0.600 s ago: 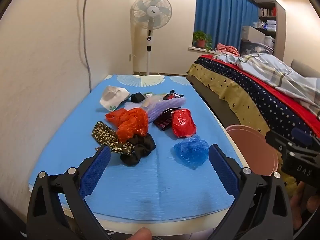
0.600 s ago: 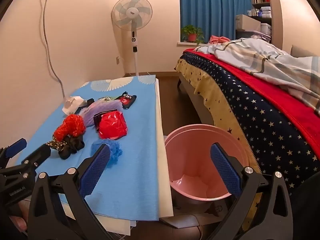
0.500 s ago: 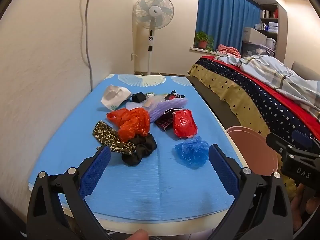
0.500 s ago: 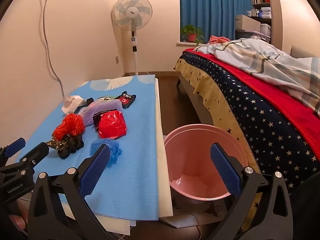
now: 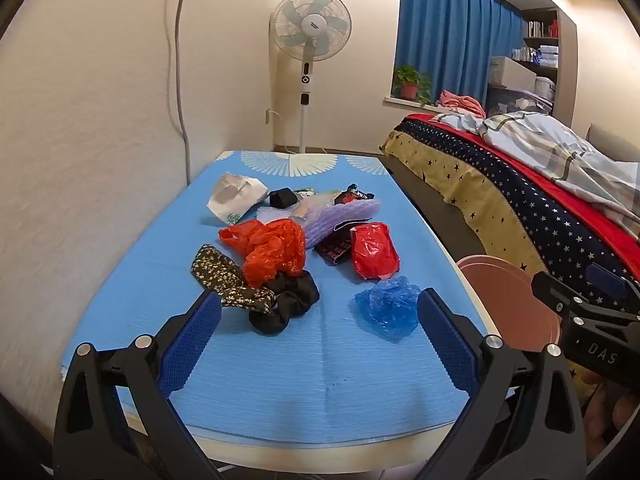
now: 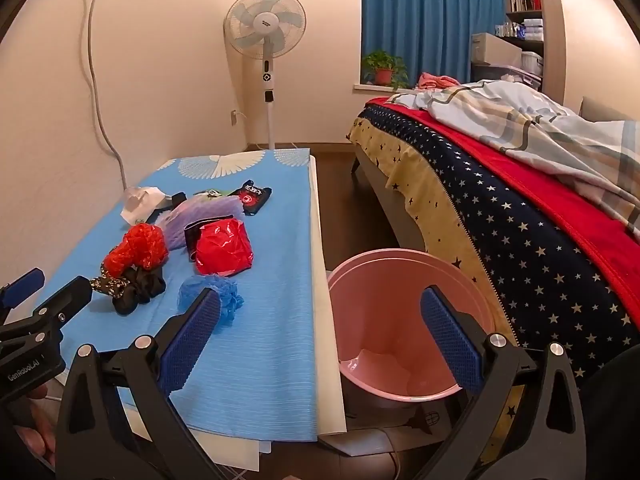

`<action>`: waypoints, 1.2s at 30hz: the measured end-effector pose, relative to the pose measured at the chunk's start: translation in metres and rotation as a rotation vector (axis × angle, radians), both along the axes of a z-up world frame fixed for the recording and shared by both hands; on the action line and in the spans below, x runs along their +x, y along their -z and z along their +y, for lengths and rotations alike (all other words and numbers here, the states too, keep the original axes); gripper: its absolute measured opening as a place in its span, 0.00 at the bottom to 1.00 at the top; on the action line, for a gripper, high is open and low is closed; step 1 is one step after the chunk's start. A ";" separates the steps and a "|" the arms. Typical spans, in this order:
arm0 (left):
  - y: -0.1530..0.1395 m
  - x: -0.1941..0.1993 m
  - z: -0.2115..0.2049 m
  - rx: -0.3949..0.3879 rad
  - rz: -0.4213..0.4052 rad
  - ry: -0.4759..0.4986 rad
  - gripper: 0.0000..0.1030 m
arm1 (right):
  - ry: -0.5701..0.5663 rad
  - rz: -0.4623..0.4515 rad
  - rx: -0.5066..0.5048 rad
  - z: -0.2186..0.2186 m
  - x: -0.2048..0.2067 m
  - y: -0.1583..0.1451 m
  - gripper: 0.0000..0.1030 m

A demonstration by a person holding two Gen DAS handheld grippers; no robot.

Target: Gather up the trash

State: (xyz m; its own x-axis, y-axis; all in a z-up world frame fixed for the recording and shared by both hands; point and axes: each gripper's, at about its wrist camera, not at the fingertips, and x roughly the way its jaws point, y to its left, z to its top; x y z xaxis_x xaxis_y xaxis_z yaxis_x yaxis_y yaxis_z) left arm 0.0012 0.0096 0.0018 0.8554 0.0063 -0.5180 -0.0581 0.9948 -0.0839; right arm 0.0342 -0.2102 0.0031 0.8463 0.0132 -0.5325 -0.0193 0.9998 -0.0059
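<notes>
Trash scattered mid-table on the blue mat: crumpled blue plastic bag (image 5: pixel 390 307) nearest, just ahead of the left gripper (image 5: pixel 319 334) and toward its right finger, apart from the pads. Behind it, red plastic bag (image 5: pixel 374 250); left of that, orange-red bag (image 5: pixel 270 249) on top of black cloth (image 5: pixel 287 303) and a dark floral strip (image 5: pixel 224 280). Further back, purple foam wrap (image 5: pixel 340 218), black-and-red packet (image 5: pixel 352 196) and white paper bag (image 5: pixel 236 196), all lying well beyond the fingertips. Left gripper spread wide, empty, hovering over the near end of the table (image 5: pixel 320 384) and tilted down toward the pile.

Right gripper (image 6: pixel 320 336) likewise spread wide with nothing between the pads, straddling the table's right edge: left finger over the mat just beside the blue bag (image 6: pixel 210 296), right finger over the pink bucket (image 6: pixel 404 320). Bucket on the floor, close against the table's side, between table and bed (image 6: pixel 520 208). Standing fan (image 6: pixel 266 40) beyond the far end of the table, blue curtain (image 6: pixel 424 24) and potted plant (image 6: pixel 384 66) at the window.
</notes>
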 end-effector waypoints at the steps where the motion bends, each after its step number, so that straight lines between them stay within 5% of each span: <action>1: 0.000 0.000 -0.001 0.001 0.000 -0.001 0.92 | -0.001 0.000 -0.001 0.001 -0.001 0.000 0.94; 36: 0.001 0.000 -0.002 0.016 -0.002 0.000 0.92 | 0.001 -0.025 -0.013 0.005 -0.002 -0.004 0.90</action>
State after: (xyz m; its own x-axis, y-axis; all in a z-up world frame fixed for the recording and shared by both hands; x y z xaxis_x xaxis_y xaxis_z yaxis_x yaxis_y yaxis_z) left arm 0.0017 0.0078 0.0011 0.8564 0.0150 -0.5160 -0.0584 0.9960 -0.0680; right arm 0.0319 -0.2049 0.0073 0.8595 0.0052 -0.5112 -0.0176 0.9997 -0.0194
